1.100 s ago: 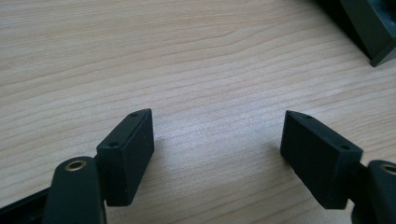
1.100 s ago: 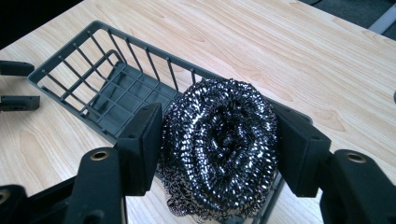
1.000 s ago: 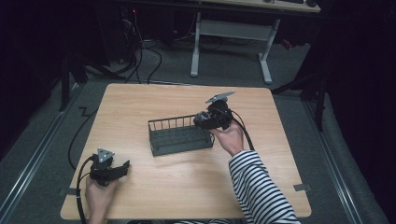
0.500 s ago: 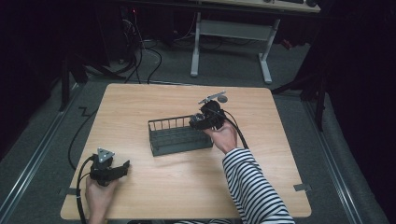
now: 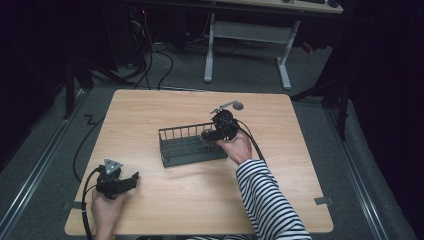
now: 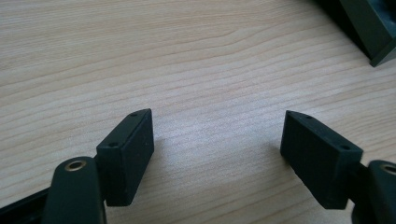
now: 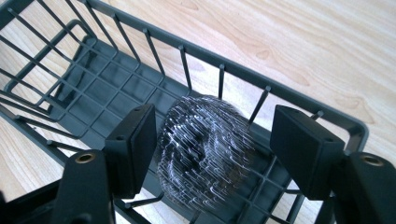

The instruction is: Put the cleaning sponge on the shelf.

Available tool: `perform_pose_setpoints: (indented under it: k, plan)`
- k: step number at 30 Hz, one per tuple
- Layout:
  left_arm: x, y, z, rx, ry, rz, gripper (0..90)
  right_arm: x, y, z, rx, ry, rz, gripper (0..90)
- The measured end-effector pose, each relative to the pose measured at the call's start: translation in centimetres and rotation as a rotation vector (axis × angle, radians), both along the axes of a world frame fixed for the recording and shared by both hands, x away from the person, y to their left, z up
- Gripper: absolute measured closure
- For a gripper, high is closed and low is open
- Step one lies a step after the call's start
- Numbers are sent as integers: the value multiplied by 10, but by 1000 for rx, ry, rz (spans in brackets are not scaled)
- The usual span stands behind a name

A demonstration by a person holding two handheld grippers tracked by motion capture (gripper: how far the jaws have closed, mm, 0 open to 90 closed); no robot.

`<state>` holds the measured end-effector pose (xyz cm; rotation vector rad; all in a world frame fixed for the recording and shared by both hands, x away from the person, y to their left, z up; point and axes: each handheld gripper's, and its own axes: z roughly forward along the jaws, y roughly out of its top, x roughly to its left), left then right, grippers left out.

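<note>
- sitting in a dark room with cables on the grey floor: a light wooden table (image 5: 165, 107), a white-legged desk frame (image 5: 245, 35) standing beyond its far edge.
- resting near the table's middle: a dark wire basket (image 5: 187, 145), long and narrow, with upright bars along its walls and a grid floor.
- lying inside the basket, at the end nearest the right hand: a steel wool scourer (image 7: 205, 149), a round silvery coil, leaning against the barred wall.
- reaching over that end of the basket from the right: the right gripper (image 5: 210, 135), held in a hand with a black-and-white striped sleeve (image 5: 267, 200) behind it.
- having just been opening: the right gripper's jaws, now standing partly apart on either side of the scourer; left pad (image 7: 135, 149) looking just beside or brushing the coil, right pad clearly off it with a gap showing, so not clamping it.
- lying low at the near left corner of the table, well apart from the basket: the left gripper (image 5: 131, 180), held in the other hand, its cable looping off the table edge.
- gaping wide over bare wood grain: the left gripper's jaws, nothing between them, a dark corner of the basket showing at the top right of the left gripper view.
</note>
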<state>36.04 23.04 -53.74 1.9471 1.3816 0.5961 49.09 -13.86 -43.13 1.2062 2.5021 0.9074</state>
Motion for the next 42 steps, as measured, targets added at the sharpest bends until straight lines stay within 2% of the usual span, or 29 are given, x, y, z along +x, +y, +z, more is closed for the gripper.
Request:
perform_pose_setpoints:
  k: [5,14,15,24,27,33,37,42]
  plan:
    - [0,0,0,0,0,0,262,-3,-2,4,16,-19,-1,316]
    - [0,0,0,0,0,0,262,-10,-18,14,63,-60,-14,329]
    - [0,0,0,0,0,0,262,-13,-22,16,71,-80,-21,346]
    - [0,0,0,0,0,0,262,-27,-43,30,110,-140,-41,372]
    - [0,0,0,0,0,0,262,-33,-53,34,139,-145,-56,376]
    - [0,0,0,0,-2,1,262,-45,-72,36,146,-156,-85,381]
    - [0,0,0,1,-2,1,262,-53,-84,41,169,-176,-103,385]
    - [0,0,0,0,0,0,262,-63,-99,39,178,-178,-120,386]
